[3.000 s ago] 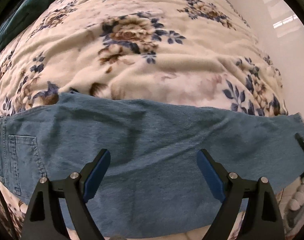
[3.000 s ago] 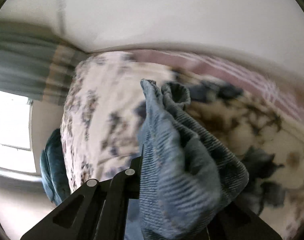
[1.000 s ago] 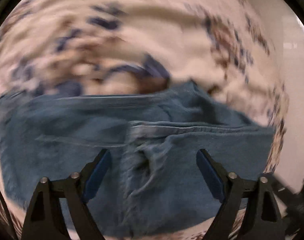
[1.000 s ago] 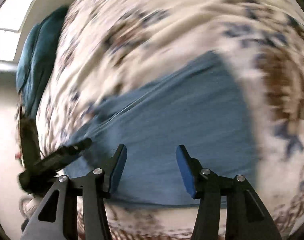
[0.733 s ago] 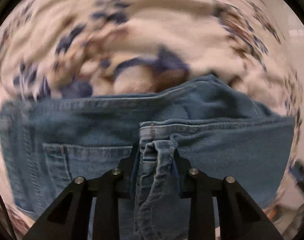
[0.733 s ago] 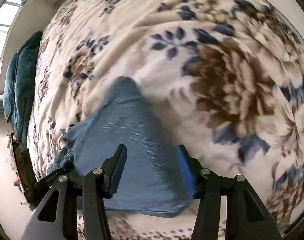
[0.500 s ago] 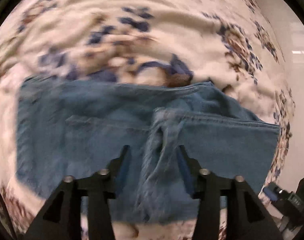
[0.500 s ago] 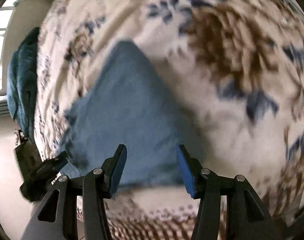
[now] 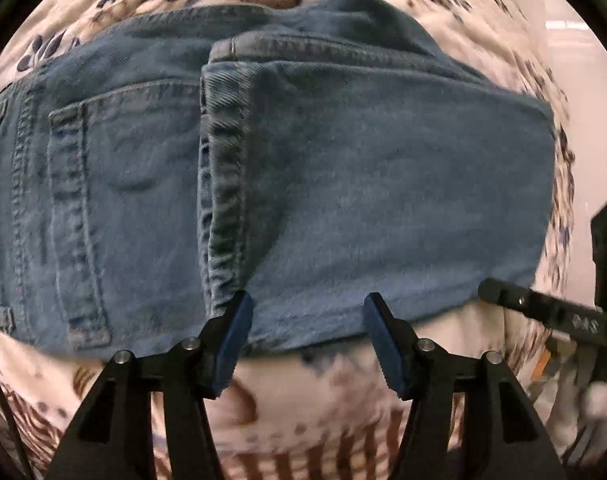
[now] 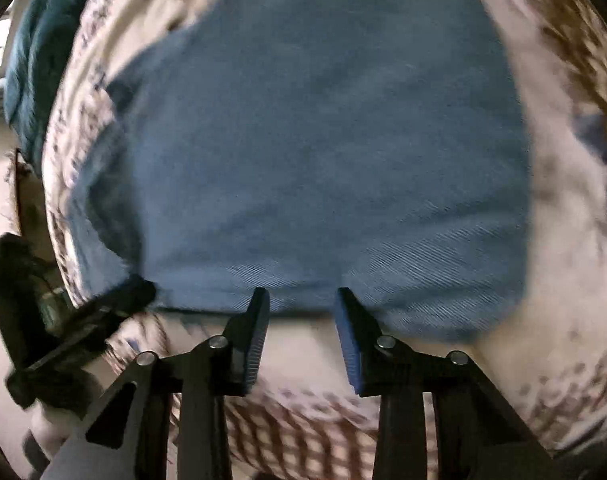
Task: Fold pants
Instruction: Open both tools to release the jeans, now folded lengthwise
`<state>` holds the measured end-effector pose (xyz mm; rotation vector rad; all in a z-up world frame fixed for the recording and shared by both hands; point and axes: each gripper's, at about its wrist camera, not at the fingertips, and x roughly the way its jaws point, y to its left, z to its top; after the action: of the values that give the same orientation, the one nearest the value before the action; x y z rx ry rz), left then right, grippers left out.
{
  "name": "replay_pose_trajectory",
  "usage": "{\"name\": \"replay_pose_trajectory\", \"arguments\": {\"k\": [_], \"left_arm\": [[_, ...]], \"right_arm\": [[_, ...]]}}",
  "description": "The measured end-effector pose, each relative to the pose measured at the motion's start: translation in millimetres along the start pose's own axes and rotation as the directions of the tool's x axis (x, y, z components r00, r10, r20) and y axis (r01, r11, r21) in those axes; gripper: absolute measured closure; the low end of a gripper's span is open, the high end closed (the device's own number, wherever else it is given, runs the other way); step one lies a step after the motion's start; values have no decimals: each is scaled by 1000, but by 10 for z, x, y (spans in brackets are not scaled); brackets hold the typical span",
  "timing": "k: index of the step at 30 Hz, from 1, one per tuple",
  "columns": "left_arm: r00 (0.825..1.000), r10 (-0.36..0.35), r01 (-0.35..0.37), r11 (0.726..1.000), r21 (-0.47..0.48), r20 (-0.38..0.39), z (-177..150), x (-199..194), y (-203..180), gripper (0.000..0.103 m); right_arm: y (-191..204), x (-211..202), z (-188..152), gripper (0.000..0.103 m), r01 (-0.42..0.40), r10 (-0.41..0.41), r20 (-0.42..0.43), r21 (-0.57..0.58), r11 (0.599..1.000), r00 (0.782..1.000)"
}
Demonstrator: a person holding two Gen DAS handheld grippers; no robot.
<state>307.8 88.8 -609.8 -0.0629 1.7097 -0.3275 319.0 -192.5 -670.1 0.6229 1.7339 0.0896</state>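
Blue denim pants (image 9: 343,176) lie on a floral blanket, folded so the leg ends rest over the seat; a back pocket (image 9: 103,184) shows on the left. My left gripper (image 9: 307,312) is open and empty, its tips at the near edge of the folded layer by the hem. In the right wrist view the pants (image 10: 323,140) fill the middle. My right gripper (image 10: 301,300) is open and empty at the near edge of the fabric. Each gripper shows in the other's view: the right one (image 9: 543,312) and the left one (image 10: 83,320).
The floral blanket (image 9: 323,392) covers the bed under and around the pants. A dark teal cushion (image 10: 35,60) lies at the far left of the bed. A pale floor (image 9: 583,80) lies beyond the bed's right edge.
The right gripper carried the leg ends over onto the seat and let go. The left gripper shut on the hem, then opened. Both have drawn close to the pants' near edge.
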Motion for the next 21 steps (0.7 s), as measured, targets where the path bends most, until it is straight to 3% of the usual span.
{"name": "replay_pose_trajectory", "arguments": {"k": [2,4,8,9,11,13,15,19,21], "left_arm": [[1000,15,-15,1000,2,-21,-52,-52,-10,47],[997,72,-72,997,8,-17,-56,-140,-76,46],[991,84,-81,996,-35,103,-1,-409,-215,35],[992,58,-53,997,-48,115,52,-364,-247,32],[994,70,-64,996,-67,85,106,-180,-251,32],[993,104,-100,992,-71,51,120,44,-221,33],[991,118,-115,992,-45,61,109,125,-236,33],[992,100,-98,995,-36,71,95,129,-311,33],[993,94,-91,995,-40,75,-3,19,-181,33]], "right_arm": [[-81,47,-32,69,14,-12,-49,48,999,999],[-19,13,-44,69,-25,27,-44,47,999,999],[323,-196,-91,68,-82,83,64,-13,997,995],[392,-190,-86,68,-98,100,90,-19,995,991],[446,-139,-32,68,-79,79,107,-5,997,991],[392,-35,20,72,15,-19,126,34,999,992],[132,-12,40,103,78,-94,134,118,990,986],[-456,-141,-30,103,-12,-36,157,292,956,987],[-534,-145,-50,103,-46,0,142,324,945,990]]}}
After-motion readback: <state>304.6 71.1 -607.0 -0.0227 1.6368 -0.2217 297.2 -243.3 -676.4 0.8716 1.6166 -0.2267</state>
